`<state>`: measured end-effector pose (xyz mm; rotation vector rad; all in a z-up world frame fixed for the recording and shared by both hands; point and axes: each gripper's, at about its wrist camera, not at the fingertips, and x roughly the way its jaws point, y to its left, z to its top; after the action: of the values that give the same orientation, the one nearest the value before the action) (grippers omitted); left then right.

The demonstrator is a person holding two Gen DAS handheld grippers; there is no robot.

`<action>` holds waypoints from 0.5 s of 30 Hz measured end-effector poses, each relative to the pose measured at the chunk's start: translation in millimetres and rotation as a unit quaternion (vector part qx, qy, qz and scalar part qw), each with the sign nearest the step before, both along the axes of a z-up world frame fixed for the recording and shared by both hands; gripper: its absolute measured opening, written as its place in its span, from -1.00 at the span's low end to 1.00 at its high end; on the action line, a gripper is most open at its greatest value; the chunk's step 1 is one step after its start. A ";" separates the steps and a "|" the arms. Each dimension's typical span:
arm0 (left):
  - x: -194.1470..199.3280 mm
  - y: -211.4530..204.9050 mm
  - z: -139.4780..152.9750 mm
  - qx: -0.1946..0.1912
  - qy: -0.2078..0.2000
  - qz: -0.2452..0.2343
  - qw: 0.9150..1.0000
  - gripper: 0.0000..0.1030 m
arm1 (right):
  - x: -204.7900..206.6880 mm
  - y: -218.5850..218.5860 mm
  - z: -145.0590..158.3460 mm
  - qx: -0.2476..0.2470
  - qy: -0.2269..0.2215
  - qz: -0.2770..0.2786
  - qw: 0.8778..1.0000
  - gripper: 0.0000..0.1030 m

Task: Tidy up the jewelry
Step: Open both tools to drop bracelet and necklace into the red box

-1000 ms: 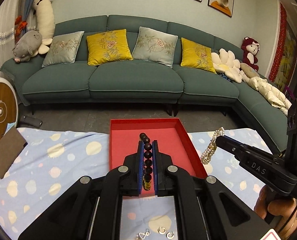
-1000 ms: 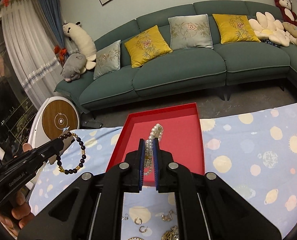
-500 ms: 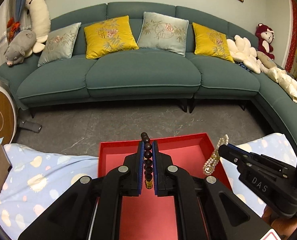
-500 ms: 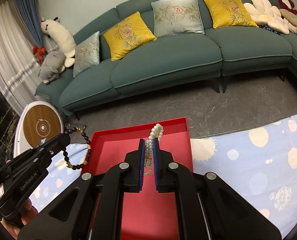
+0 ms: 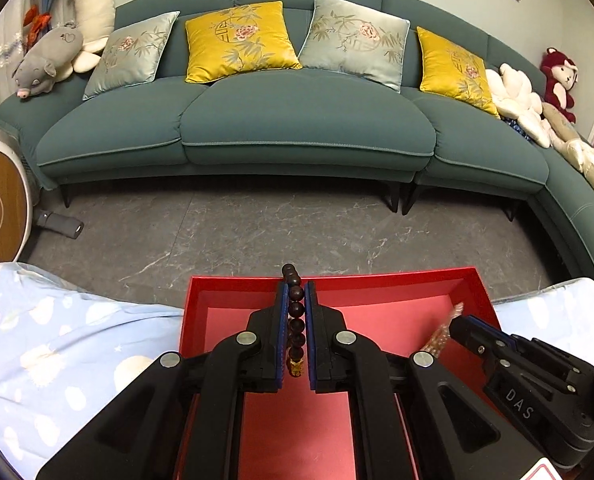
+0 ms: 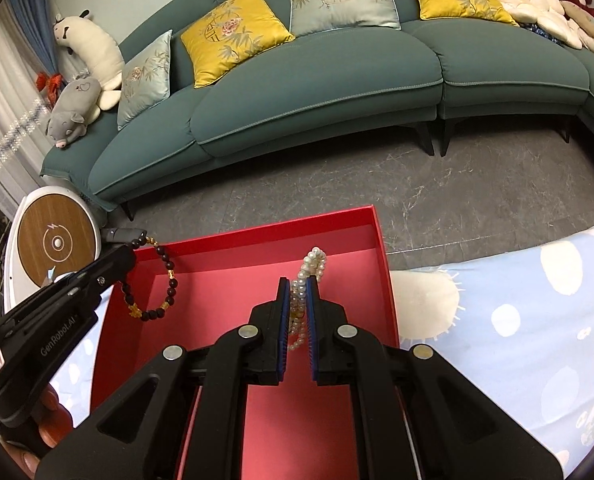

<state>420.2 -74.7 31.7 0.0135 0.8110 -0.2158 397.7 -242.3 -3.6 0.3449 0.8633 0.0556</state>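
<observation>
The dark wooden bead bracelet (image 5: 295, 322) is pinched in the left tool (image 5: 295, 292), and its loop hangs down over the left side of the red tray (image 6: 233, 300). The jaws have just eased apart slightly, though the beads are between the pads and look gripped. The pearl bracelet (image 6: 306, 280) is clamped in the right tool (image 6: 297, 286), whose jaws stand narrow on the strands; its bunched loops rise past the fingertips and dangle over the tray's right half.

Both tools slant downward over the tray, side by side, each piece straight below its own tool and over the red floor, not outside the rim. From where they hang, I'd say the drop is a matter of lowering and letting go, the left hand for the left side, the right for the right. The dark loop hangs close to the tray's left wall, so it could catch the edge.

The tray sits on a table covered with a pale blue spotted cloth (image 6: 517, 320), a teal sofa (image 5: 297, 120) beyond.
</observation>
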 end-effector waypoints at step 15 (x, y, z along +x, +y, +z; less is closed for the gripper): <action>-64.2 50.5 22.4 -0.021 -0.010 0.022 0.999 -0.24 | -64.2 -9.3 39.7 -0.008 -0.095 0.009 0.995 -0.02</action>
<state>356.0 -24.3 54.1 -0.0424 0.7860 -0.1901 333.5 -251.7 36.1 0.3121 0.6779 0.0964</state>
